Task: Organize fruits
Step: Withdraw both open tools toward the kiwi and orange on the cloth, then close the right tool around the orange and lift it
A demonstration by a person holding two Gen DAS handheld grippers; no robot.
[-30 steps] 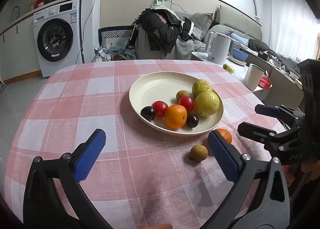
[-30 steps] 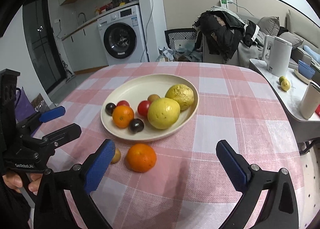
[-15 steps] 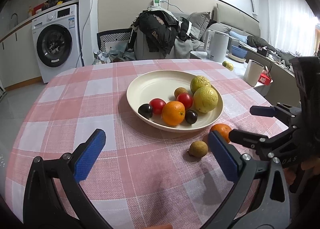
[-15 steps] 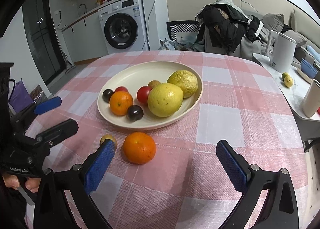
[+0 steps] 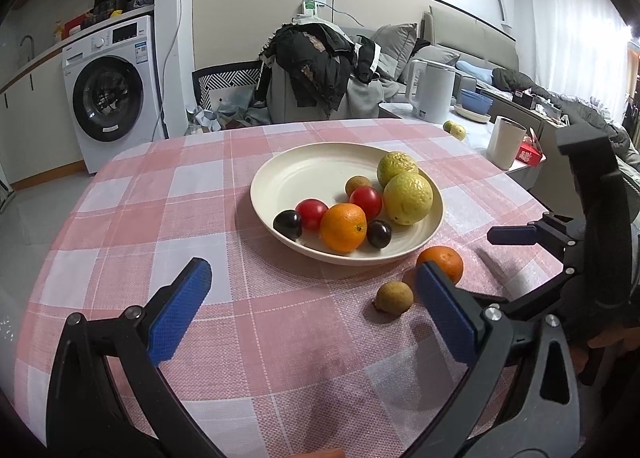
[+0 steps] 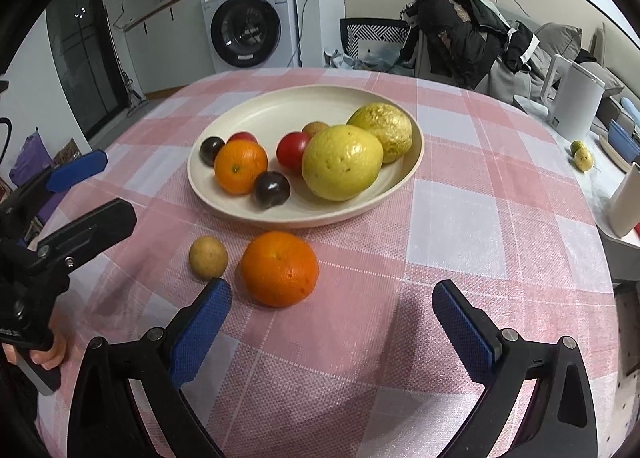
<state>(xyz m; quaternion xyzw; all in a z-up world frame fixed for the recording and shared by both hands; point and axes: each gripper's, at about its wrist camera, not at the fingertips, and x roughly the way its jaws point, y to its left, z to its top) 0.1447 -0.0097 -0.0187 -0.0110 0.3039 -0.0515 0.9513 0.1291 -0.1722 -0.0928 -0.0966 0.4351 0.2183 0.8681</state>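
A cream plate (image 5: 304, 174) (image 6: 280, 114) on the pink checked tablecloth holds several fruits: two yellow-green citrus, an orange, tomatoes, dark plums. A loose orange (image 6: 279, 268) (image 5: 442, 263) and a small brown fruit (image 6: 208, 257) (image 5: 394, 297) lie on the cloth in front of the plate. My right gripper (image 6: 330, 332) is open and empty, its left pad just below the brown fruit, the orange just ahead between the jaws. My left gripper (image 5: 316, 310) is open and empty, its right pad beside the brown fruit.
The round table's edge (image 6: 600, 242) drops off to the right, where a side counter holds a white kettle (image 6: 574, 94), a cup and small fruits. A chair piled with dark clothes (image 5: 316, 62) stands behind the table. A washing machine (image 5: 108, 94) is at the back left.
Both grippers have moved forward toward the two loose fruits, which now sit closer and larger in the views. Both stay open. No fruit has moved.
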